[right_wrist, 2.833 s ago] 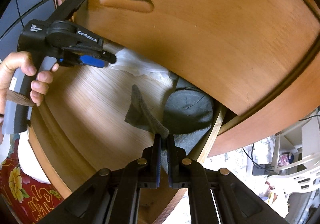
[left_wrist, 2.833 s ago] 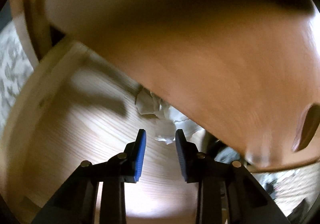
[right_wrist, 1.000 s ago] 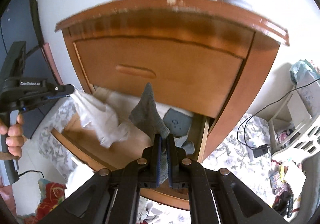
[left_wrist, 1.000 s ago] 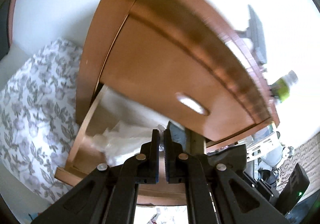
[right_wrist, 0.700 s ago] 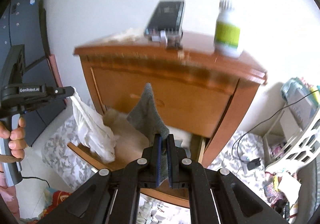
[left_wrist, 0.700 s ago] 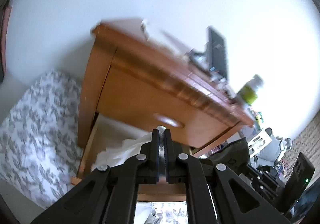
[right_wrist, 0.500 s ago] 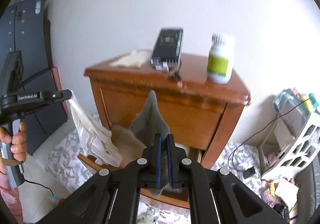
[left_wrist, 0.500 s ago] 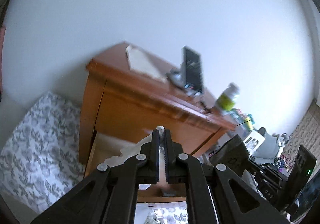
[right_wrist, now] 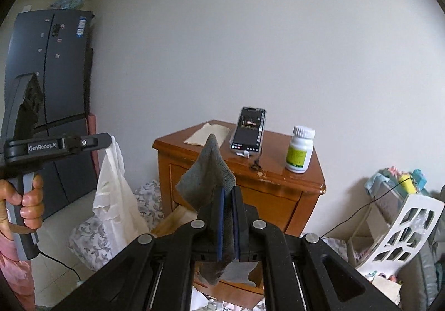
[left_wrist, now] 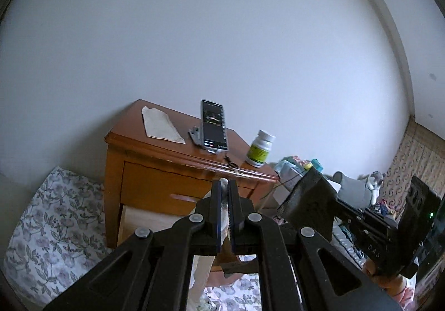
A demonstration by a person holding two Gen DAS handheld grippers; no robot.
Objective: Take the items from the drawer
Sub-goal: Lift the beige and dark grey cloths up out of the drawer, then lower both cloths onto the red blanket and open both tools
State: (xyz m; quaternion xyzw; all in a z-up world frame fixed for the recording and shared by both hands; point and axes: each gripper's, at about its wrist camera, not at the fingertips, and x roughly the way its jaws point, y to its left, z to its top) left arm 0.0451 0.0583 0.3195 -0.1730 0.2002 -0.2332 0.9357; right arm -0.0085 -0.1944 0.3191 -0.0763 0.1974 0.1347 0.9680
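Both claws up, each pinching cloth!
Right gripper (right_wrist: 227, 194) clamps the grey sock (right_wrist: 205, 174) mid-frame; left gripper (right_wrist: 109, 141) grips the white cloth (right_wrist: 114, 199) at left, above the drawer (left_wrist: 144, 220).

One phone (right_wrist: 249, 130), one bottle (right_wrist: 299, 153), one napkin (right_wrist: 207, 134), two cloths
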